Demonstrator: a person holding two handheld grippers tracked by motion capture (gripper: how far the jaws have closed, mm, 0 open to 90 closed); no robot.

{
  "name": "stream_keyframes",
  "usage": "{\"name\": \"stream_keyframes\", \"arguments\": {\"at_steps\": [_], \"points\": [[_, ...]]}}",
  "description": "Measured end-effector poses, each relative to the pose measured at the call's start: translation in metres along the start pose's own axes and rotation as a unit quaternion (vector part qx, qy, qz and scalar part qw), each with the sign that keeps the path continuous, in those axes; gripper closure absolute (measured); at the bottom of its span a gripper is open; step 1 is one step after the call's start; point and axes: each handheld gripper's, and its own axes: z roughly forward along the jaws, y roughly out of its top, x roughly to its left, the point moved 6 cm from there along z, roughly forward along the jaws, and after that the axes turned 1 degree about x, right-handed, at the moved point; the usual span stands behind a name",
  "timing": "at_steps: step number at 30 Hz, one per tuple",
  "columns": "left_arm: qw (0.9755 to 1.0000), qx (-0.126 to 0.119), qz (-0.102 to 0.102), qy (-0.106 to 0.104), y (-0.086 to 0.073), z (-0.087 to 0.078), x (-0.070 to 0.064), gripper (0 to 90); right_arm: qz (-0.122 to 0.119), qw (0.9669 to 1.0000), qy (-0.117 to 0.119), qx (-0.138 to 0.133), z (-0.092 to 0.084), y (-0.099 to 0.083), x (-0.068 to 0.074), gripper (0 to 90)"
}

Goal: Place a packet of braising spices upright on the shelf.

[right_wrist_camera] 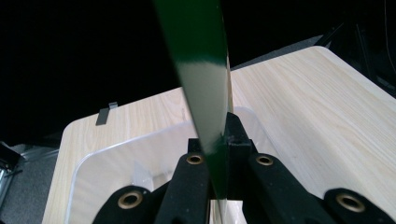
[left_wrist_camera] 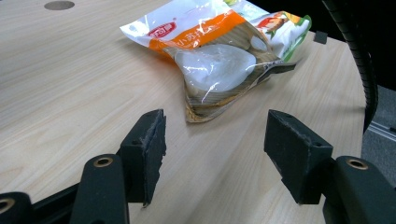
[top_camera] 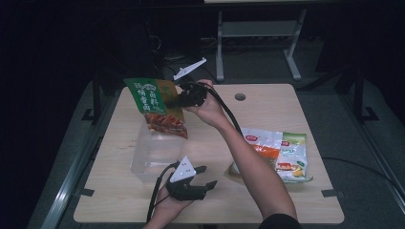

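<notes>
The counter [top_camera: 267, 105] is pale wood grain. Over the clear bin [top_camera: 153, 155], the pouch [top_camera: 157, 102] is green on top with pale lettering and orange-red below. Right of the bin lie a white-and-orange packet [top_camera: 260, 143] and a white, green and orange packet [top_camera: 293, 155]. Both hand-held grippers are black.

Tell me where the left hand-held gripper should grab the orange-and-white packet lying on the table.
Probably the near pointed corner of the orange-and-white packet, where the flat sealed edge sits thin on the table. Come in low from the side of the left hand-held gripper, whose jaws stand open facing it. The bulging middle looks too thick and slippery.
</notes>
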Motion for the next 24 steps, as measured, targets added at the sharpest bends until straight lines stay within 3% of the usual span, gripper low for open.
{"name": "stream_keyframes", "arguments": {"at_steps": [10,19,24], "points": [[1.0000,-0.006,-0.007,-0.002,0.000,-0.003,0.001,37.7,0.023,0.9996,0.008,-0.014,0.022,-0.006,-0.009,89.5],[1.0000,-0.002,0.000,-0.004,0.000,-0.002,0.001,37.5,0.037,0.9992,0.008,-0.013,0.036,-0.021,-0.017,89.5],[1.0000,-0.003,0.001,-0.003,0.000,-0.002,0.001,37.4,0.043,0.9990,0.010,0.000,0.045,-0.032,-0.020,89.4]]}}
